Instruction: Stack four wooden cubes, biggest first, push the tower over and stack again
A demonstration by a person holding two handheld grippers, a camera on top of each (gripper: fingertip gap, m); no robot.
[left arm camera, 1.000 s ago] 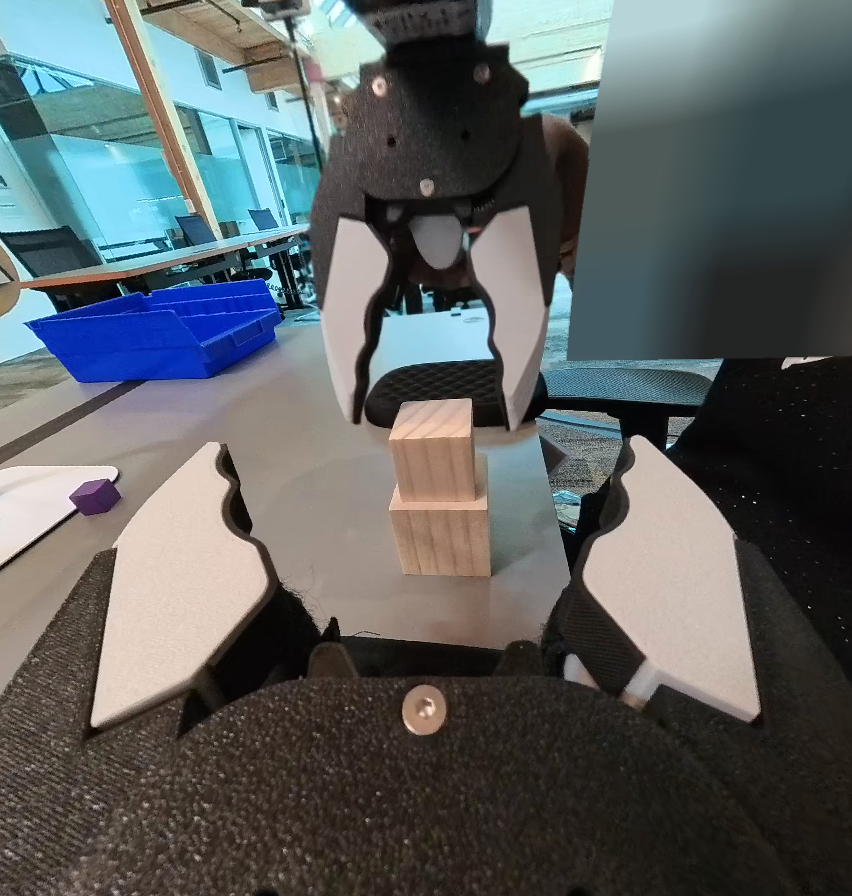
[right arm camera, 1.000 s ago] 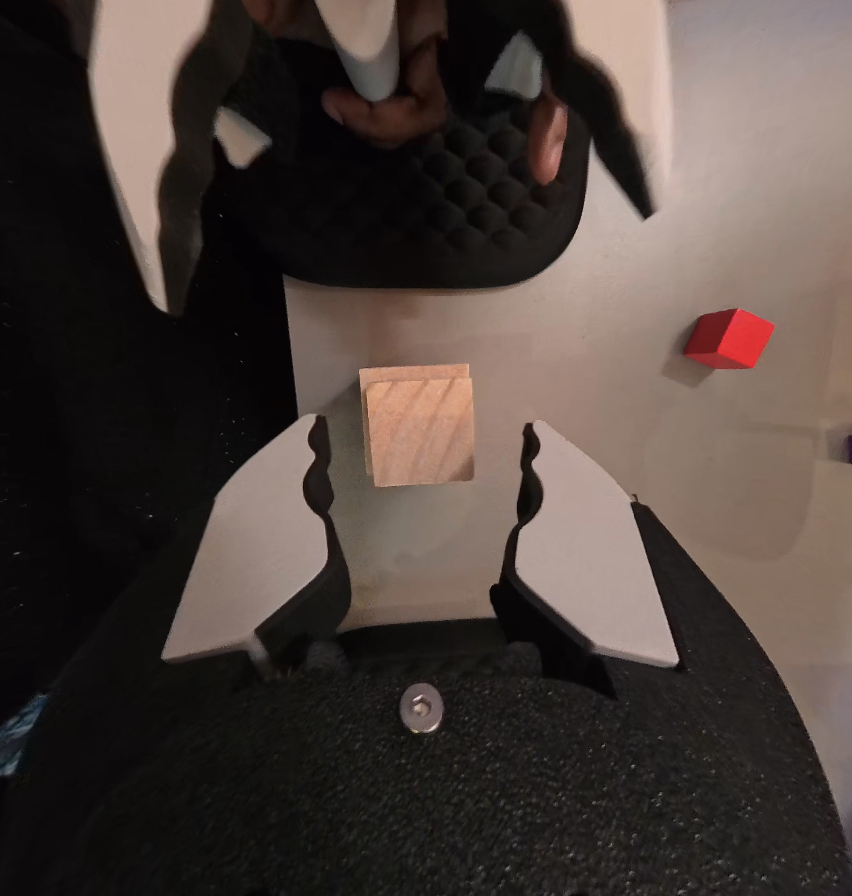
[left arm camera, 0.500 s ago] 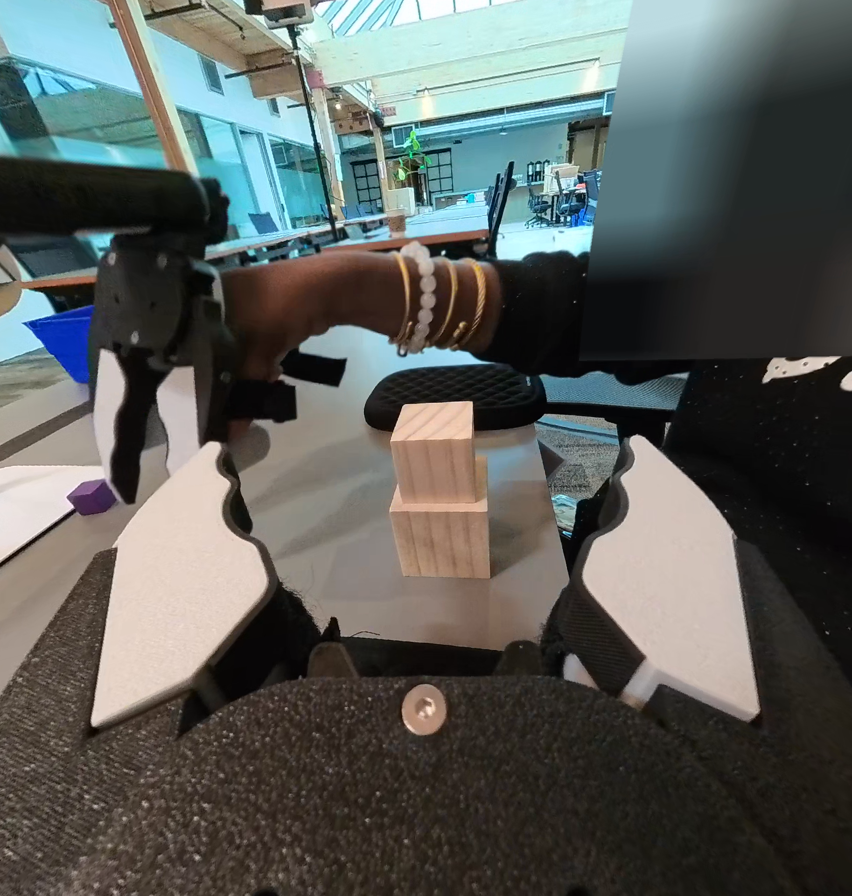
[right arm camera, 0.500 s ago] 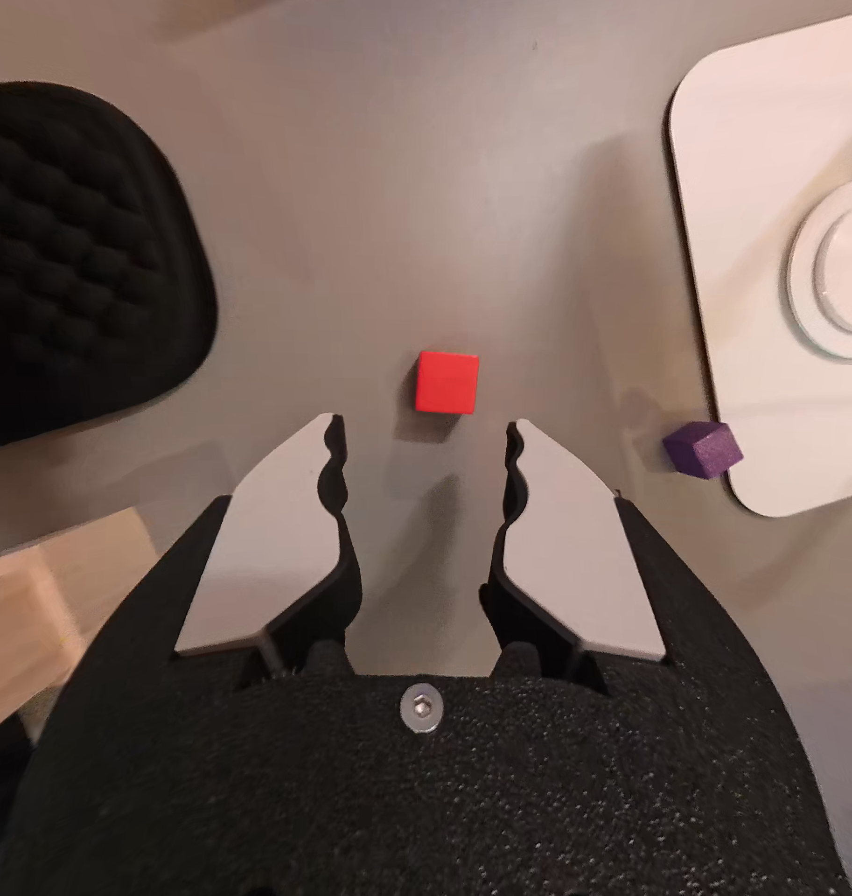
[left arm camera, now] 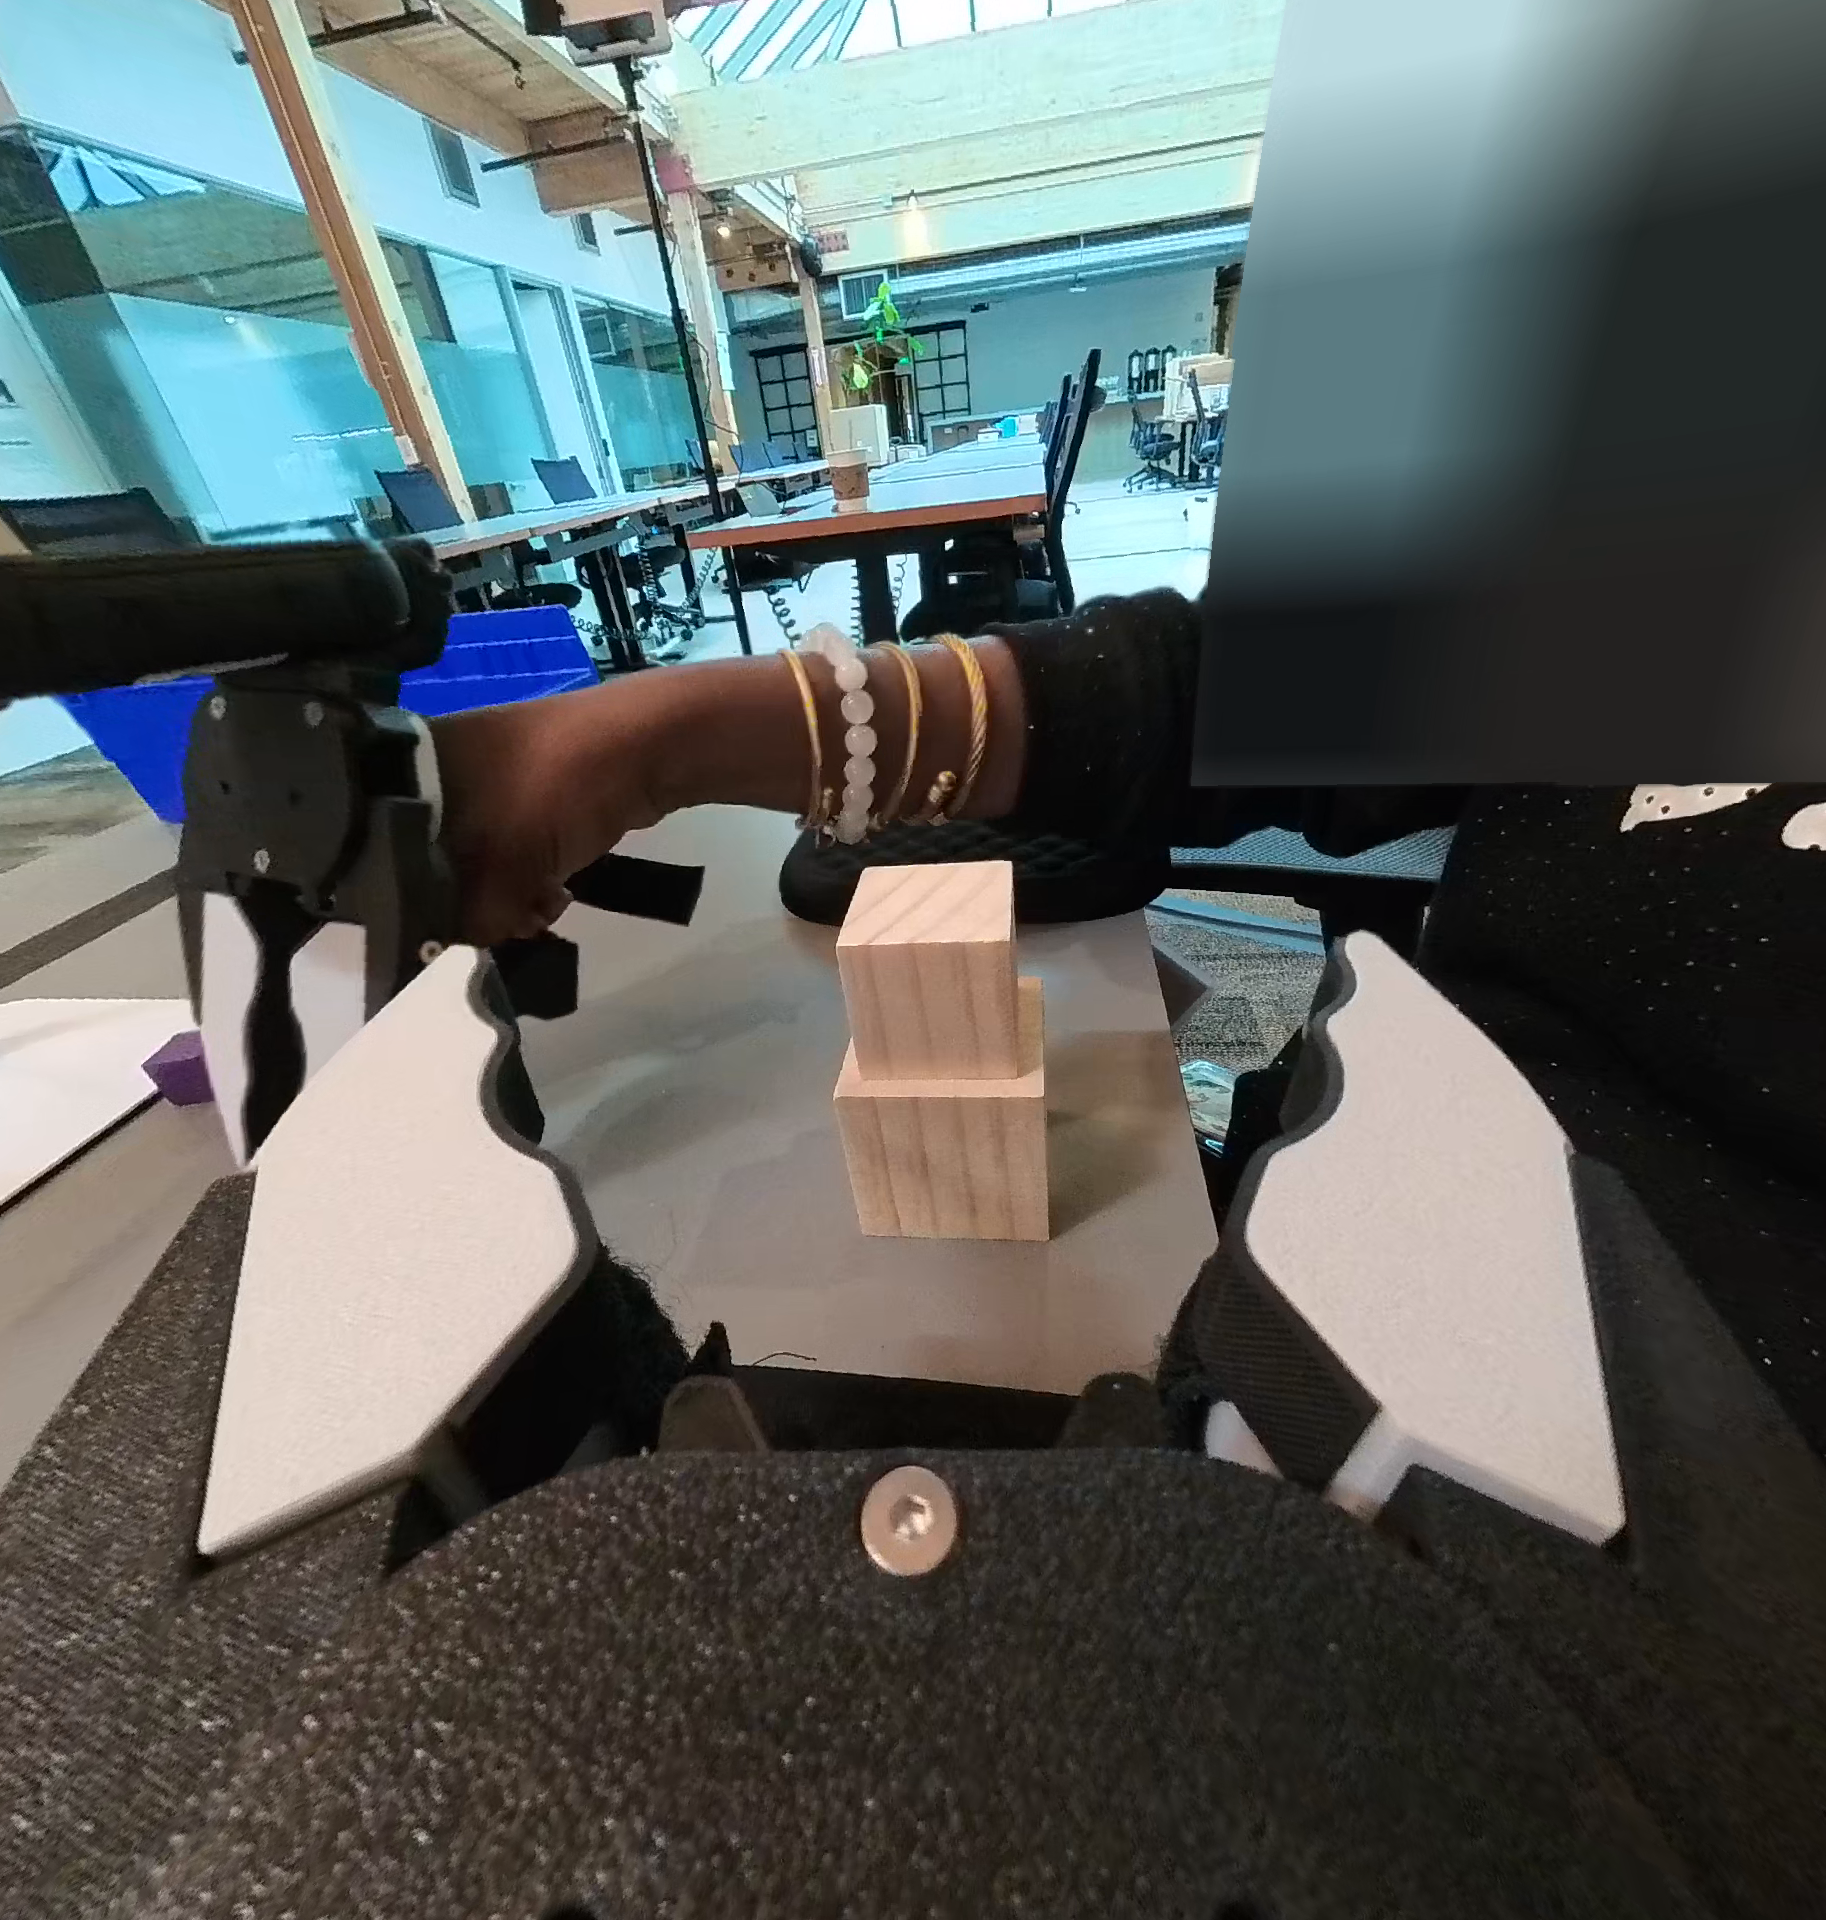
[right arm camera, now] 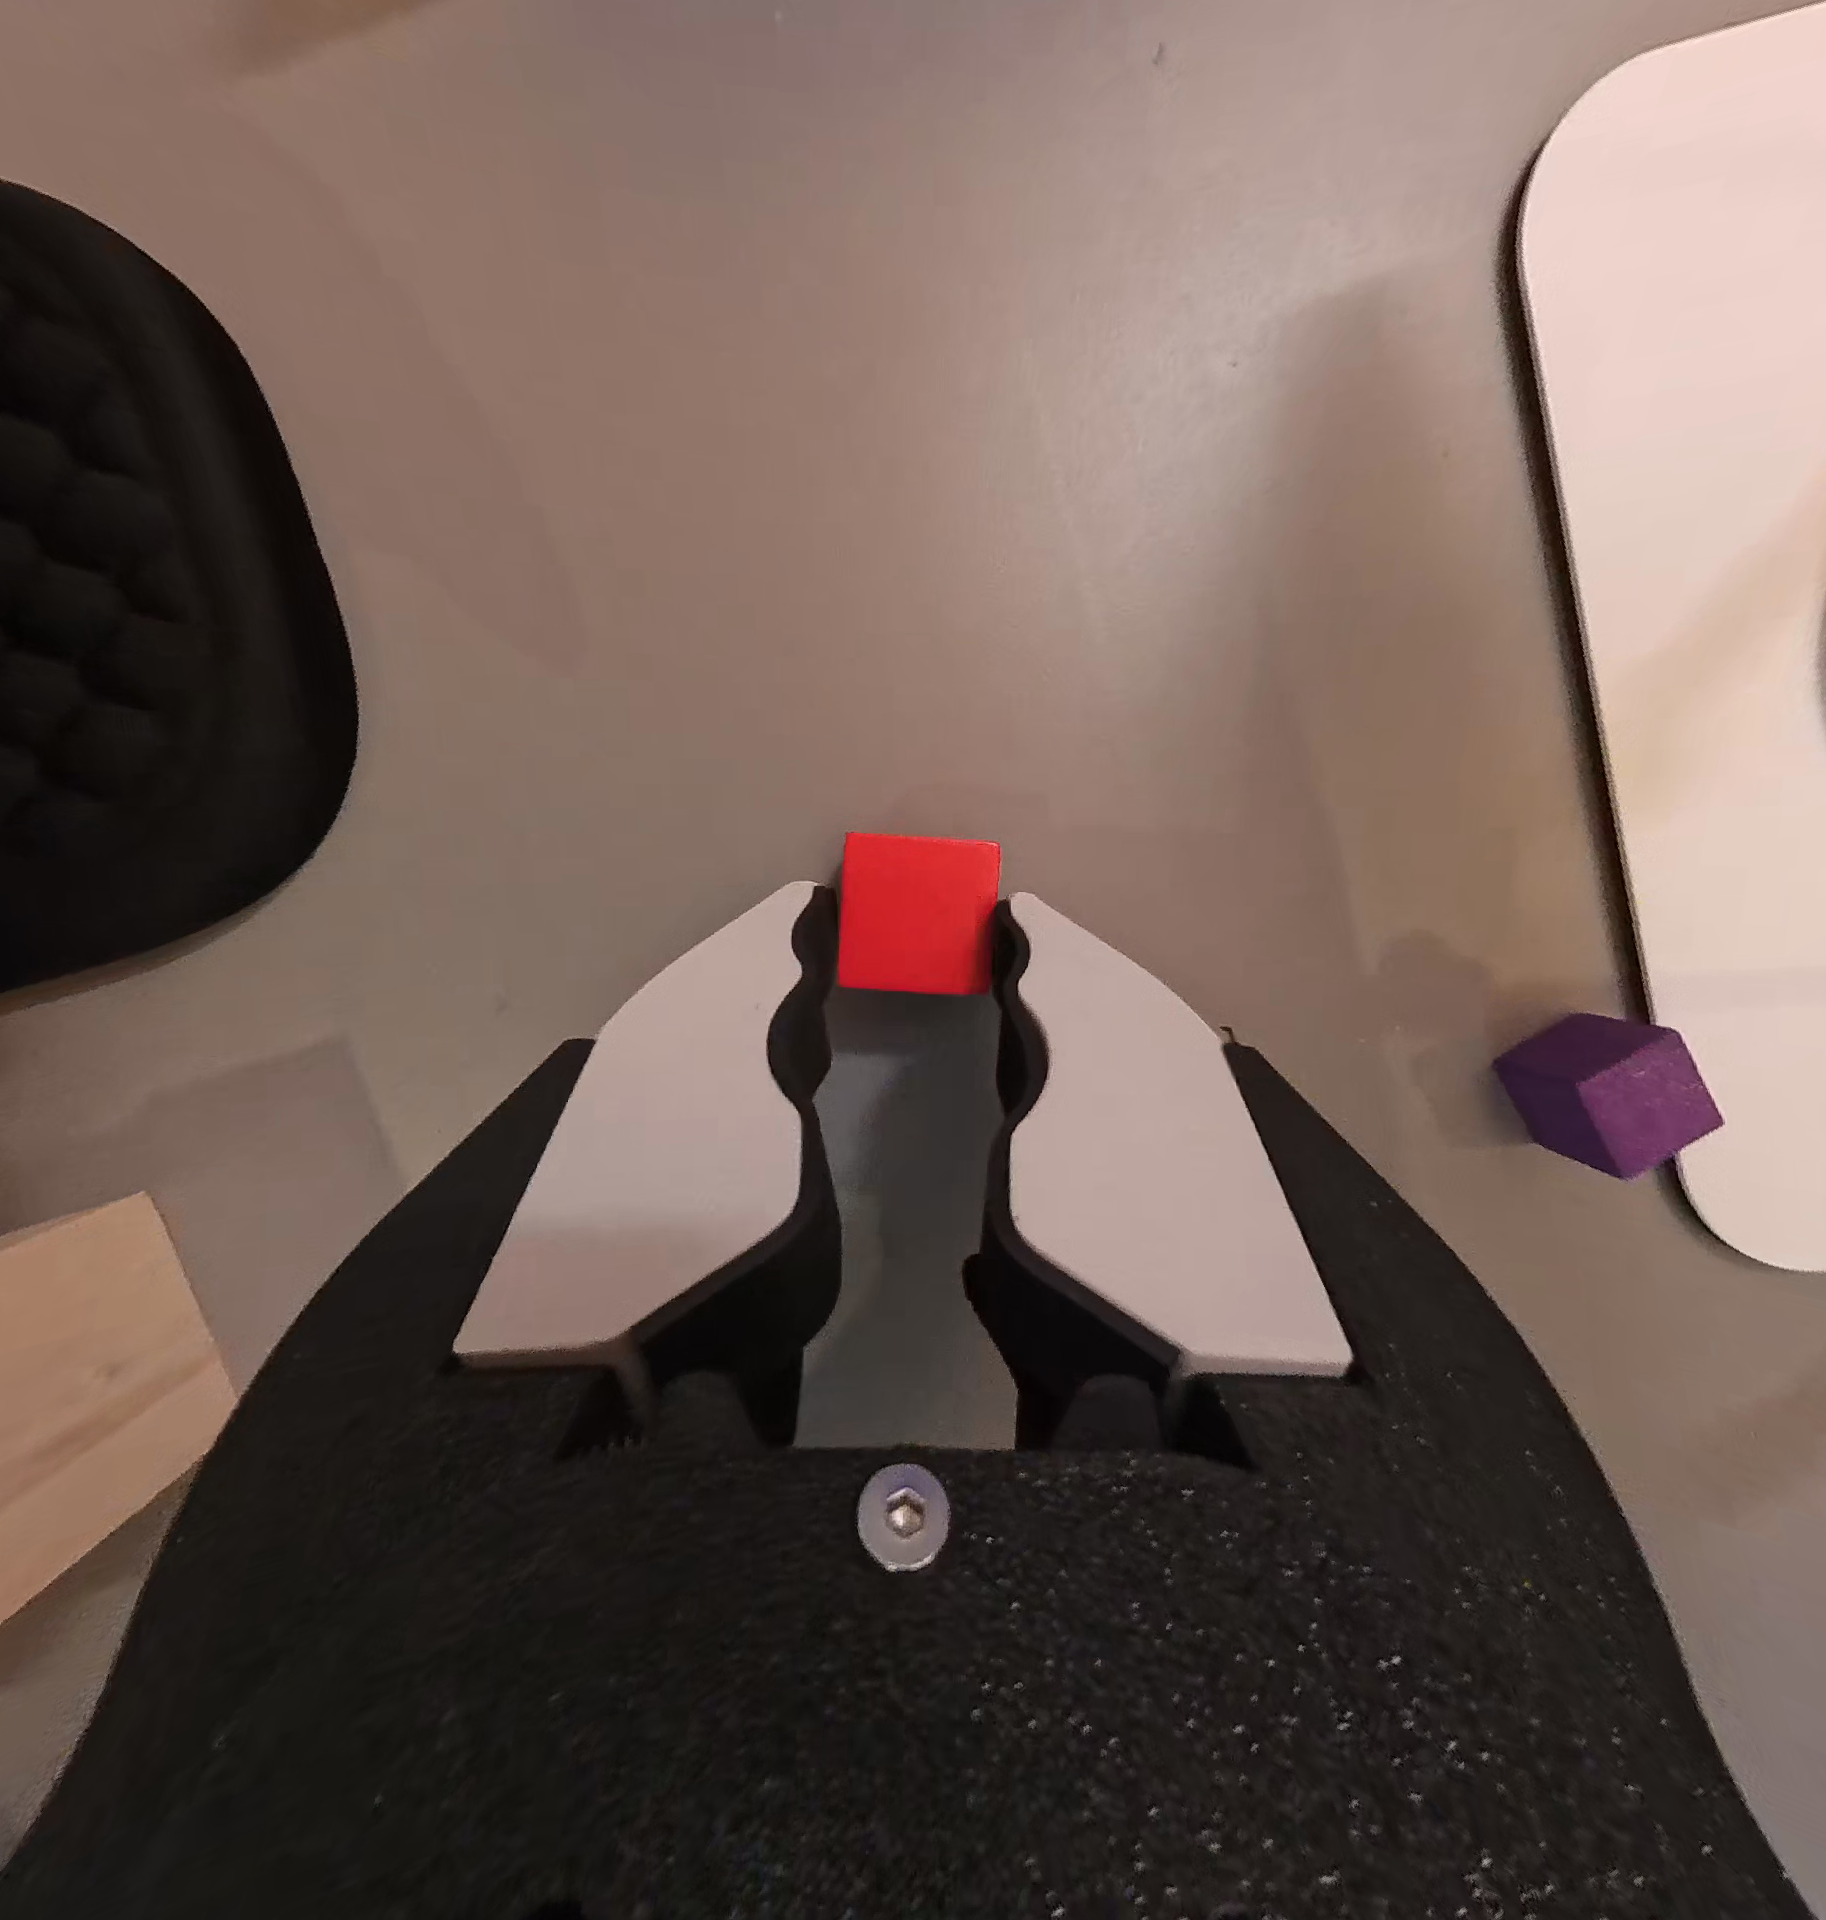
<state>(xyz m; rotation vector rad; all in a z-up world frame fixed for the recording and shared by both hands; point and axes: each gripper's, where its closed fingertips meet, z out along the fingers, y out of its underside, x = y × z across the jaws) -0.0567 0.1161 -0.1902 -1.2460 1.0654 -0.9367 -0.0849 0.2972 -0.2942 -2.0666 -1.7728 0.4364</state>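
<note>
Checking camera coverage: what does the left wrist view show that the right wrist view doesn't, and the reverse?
Left wrist only: the open left gripper, the full two-block wooden stack, the hand holding the right gripper, a blue bin.
Right wrist only: the red cube, with the right gripper closed on its sides.
Both: purple cube, white board, black pad, grey table.

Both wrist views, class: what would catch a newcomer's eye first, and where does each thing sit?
The red cube stands out most: it sits on the grey table between the fingertips of the right gripper, whose pads close against its two sides. Next come the two stacked wooden blocks in front of the wide-open left gripper, the upper one set off-centre. A purple cube lies at the edge of a white board.
</note>
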